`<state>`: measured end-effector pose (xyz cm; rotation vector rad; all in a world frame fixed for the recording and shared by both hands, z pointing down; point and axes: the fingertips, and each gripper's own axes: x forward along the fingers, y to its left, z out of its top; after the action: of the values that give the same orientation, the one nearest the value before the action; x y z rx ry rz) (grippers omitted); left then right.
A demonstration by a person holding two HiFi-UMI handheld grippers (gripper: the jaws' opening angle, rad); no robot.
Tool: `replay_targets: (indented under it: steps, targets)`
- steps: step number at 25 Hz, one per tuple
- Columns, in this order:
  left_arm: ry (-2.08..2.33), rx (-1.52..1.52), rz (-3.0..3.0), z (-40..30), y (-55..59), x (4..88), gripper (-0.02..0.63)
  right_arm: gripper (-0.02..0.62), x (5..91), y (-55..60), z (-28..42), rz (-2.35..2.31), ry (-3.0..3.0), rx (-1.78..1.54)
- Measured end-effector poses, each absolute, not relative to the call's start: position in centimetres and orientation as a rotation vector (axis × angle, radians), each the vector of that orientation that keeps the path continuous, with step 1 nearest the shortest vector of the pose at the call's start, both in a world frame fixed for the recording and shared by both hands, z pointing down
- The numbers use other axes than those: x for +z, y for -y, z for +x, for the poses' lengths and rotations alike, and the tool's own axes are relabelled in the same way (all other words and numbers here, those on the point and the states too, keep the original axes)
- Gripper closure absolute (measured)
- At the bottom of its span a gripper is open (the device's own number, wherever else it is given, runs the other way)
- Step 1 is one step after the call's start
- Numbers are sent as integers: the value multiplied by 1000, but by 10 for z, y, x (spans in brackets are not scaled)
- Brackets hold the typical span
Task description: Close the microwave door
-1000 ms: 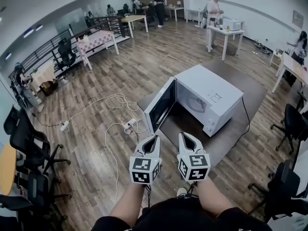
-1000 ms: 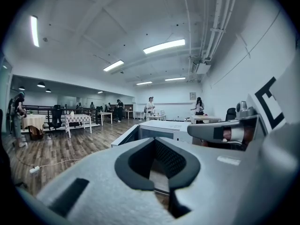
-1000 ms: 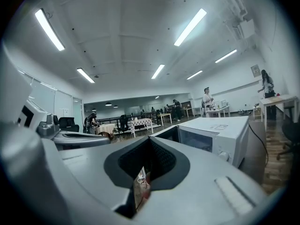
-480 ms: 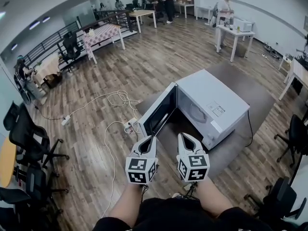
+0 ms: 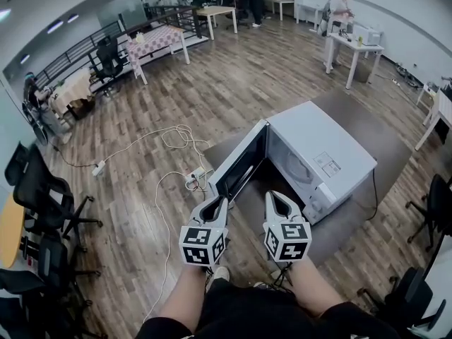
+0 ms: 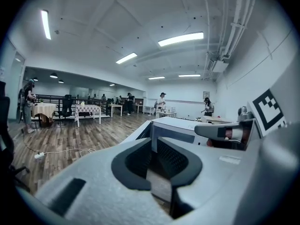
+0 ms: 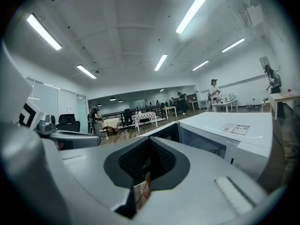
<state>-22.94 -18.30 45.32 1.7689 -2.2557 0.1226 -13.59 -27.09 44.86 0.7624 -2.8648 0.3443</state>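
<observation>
The microwave (image 5: 321, 157) sits on a dark table (image 5: 367, 122) at about one o'clock from both grippers. Its door (image 5: 239, 164) is swung wide open, reaching from the oven's front toward seven o'clock. The left gripper (image 5: 219, 202) hovers near the door's free edge, which lies at twelve o'clock from it. Its jaws are opening by a sliver, with nothing between them. The right gripper (image 5: 275, 197), at three o'clock from the left, faces the open cavity with its jaws pressed together and empty.

Microwave (image 5: 321, 143) cavity dark, contents unreadable; top label (image 5: 327, 165) print too small; office chair (image 5: 439, 202) cut by right edge.
</observation>
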Motion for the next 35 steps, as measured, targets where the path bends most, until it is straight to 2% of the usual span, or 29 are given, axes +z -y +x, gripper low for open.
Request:
replay_targets:
  steps: [8, 12, 23, 35]
  targets:
    - [2154, 267, 1876, -272, 183, 472, 452, 588, 450, 269, -175, 799, 2848, 334]
    - [2122, 260, 1890, -303, 182, 487, 433, 588, 455, 272, -187, 847, 2826, 333]
    - [1928, 361, 1946, -355, 196, 552, 420, 588, 467, 272, -218, 974, 2753, 328]
    - [1800, 474, 2048, -367, 211, 577, 418, 588, 477, 277, -231, 1090, 2695, 326]
